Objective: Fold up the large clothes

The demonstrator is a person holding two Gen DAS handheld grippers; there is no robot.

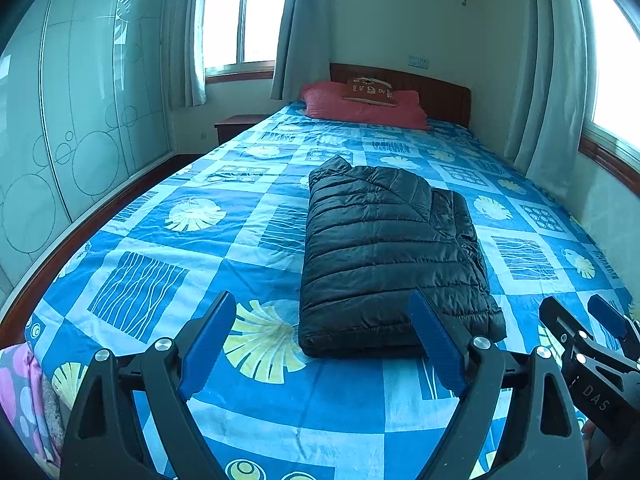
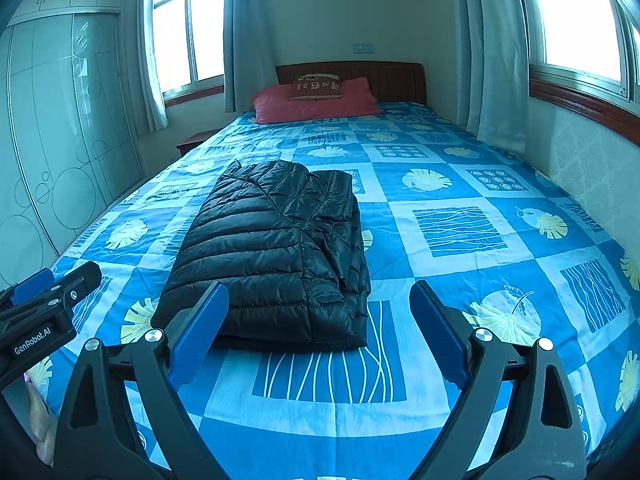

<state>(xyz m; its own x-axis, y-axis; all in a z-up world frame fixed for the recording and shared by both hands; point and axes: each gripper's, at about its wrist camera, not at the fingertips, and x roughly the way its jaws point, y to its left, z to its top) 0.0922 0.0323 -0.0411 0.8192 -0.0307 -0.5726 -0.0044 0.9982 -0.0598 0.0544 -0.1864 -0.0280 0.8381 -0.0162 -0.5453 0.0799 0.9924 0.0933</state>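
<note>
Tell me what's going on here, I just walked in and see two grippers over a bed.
A person is folding a black puffer jacket on a bed with a blue patterned sheet. The jacket lies folded into a compact rectangle. The left gripper and right gripper both hover near its closest edge with jaws open, holding nothing. A red pillow sits at the headboard.

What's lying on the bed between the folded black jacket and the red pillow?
Nothing: only bare patterned bedsheet between the jacket and the pillow, seen in both wrist views.
</note>
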